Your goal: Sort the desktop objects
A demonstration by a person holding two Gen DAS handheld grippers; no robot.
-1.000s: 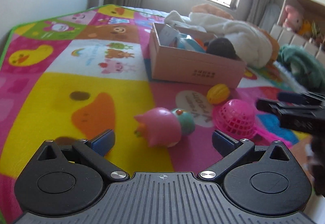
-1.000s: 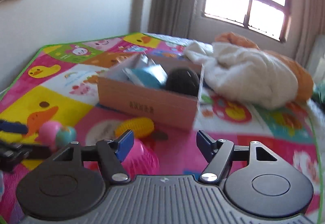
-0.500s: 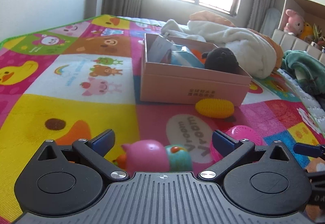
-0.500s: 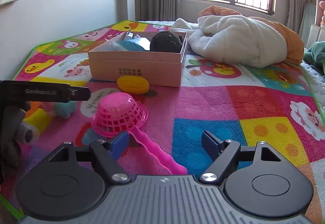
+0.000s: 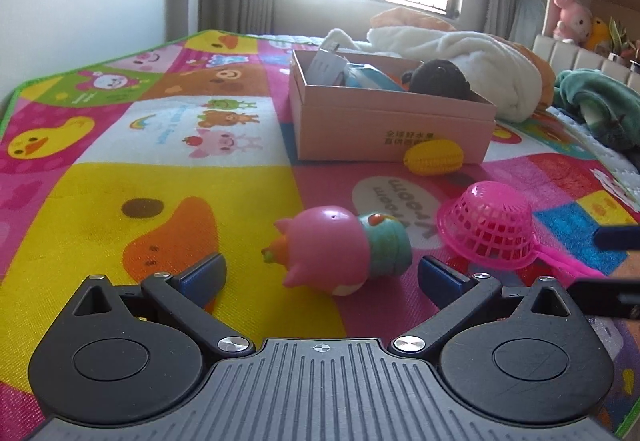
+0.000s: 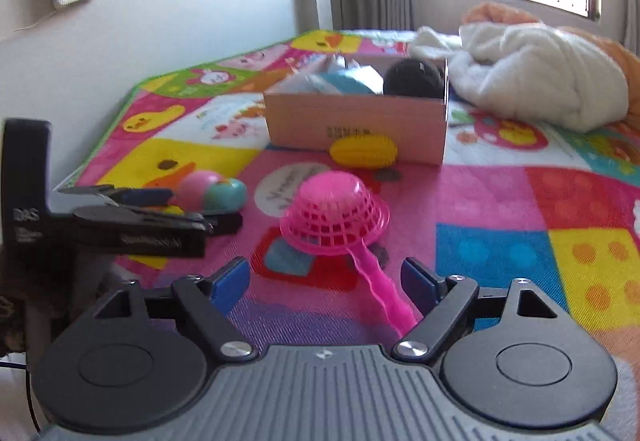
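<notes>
Left gripper [image 5: 322, 275]: jaws spread wide, nothing pressed between the blue pads, pointing forward and downward, low over the surface. Right gripper [image 6: 326, 281]: jaws have just been opening and stand wide, pads clear of any object, also angled downward. The 2 grippers sit side by side, near each other.

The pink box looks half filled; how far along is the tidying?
Done: a black plush and other items sit in the pink box. In hand: nothing; left gripper and right gripper are open. Left: pink pig toy, yellow corn, pink strainer.
</notes>
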